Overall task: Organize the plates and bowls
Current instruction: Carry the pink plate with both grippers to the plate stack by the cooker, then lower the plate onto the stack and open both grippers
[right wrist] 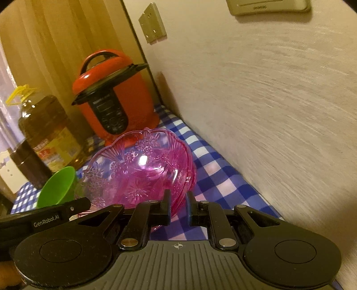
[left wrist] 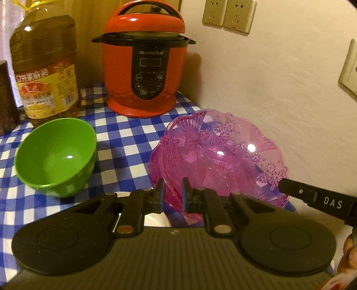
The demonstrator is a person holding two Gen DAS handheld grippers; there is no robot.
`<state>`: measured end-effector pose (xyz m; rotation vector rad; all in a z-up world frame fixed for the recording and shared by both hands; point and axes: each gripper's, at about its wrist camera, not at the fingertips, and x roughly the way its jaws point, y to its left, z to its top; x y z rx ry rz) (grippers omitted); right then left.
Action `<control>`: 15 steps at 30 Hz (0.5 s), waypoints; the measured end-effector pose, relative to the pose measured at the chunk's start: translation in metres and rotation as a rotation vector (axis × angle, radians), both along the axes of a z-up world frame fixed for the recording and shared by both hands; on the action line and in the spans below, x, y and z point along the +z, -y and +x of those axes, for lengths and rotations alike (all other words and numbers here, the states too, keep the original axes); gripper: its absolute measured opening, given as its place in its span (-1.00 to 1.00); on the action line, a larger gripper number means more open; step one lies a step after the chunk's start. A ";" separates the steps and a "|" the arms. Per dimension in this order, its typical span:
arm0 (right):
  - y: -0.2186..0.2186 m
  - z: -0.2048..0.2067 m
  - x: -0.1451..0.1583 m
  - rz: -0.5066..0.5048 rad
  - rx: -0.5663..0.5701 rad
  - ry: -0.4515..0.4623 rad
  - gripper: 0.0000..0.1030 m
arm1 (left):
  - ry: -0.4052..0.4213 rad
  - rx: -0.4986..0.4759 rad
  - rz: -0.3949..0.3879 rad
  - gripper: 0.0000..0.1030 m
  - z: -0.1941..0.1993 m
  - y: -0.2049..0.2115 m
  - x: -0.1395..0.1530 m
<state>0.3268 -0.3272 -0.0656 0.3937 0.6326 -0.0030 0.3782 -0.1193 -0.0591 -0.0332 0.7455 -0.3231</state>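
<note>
The left gripper (left wrist: 173, 191) is clamped on the near rim of the pink glass bowl (left wrist: 221, 156), its two black fingers pinching the scalloped edge at about six o'clock in the left wrist view. The right gripper (right wrist: 178, 205) is likewise closed on the same bowl (right wrist: 142, 169), gripping the rim on its opposite side; its tip shows at four o'clock in the left wrist view, and the left one enters at eight o'clock in the right wrist view. The bowl is tilted between the two claws, above the blue-and-white checked tablecloth (left wrist: 125, 142), close to the cream wall (left wrist: 279, 89). A green bowl (left wrist: 55, 156) stands upright on the cloth at nine o'clock from the pink one, apart from it. Behind, at twelve o'clock, sits a red electric cooker (left wrist: 145, 67), with a large oil bottle (left wrist: 44, 67) at ten o'clock. Wall sockets (left wrist: 227, 13) show above. A hand (left wrist: 350, 256) edges in at lower right.
</note>
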 end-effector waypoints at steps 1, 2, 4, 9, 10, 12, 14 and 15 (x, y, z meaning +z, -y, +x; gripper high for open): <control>-0.001 0.003 -0.002 -0.004 -0.010 0.000 -0.75 | -0.003 0.002 -0.001 -0.74 0.004 0.000 -0.002; -0.002 0.006 -0.004 -0.008 -0.015 0.000 -0.75 | -0.011 0.002 -0.006 -0.74 0.008 0.000 -0.006; -0.005 0.011 -0.006 -0.024 -0.026 0.001 -0.75 | -0.032 0.003 -0.014 -0.74 0.017 -0.001 -0.012; -0.009 0.029 -0.011 -0.025 -0.029 -0.010 -0.75 | -0.043 0.003 -0.001 -0.74 0.035 -0.002 -0.020; -0.009 0.033 -0.013 -0.030 -0.027 -0.012 -0.75 | -0.041 0.001 0.004 -0.74 0.037 -0.001 -0.020; -0.010 0.038 -0.015 -0.030 -0.030 -0.021 -0.75 | -0.042 -0.005 0.014 -0.74 0.040 -0.001 -0.022; -0.010 0.043 -0.018 -0.030 -0.032 -0.028 -0.75 | -0.044 -0.007 0.020 -0.74 0.042 0.000 -0.025; -0.010 0.044 -0.019 -0.032 -0.033 -0.031 -0.75 | -0.046 -0.009 0.022 -0.74 0.043 0.000 -0.026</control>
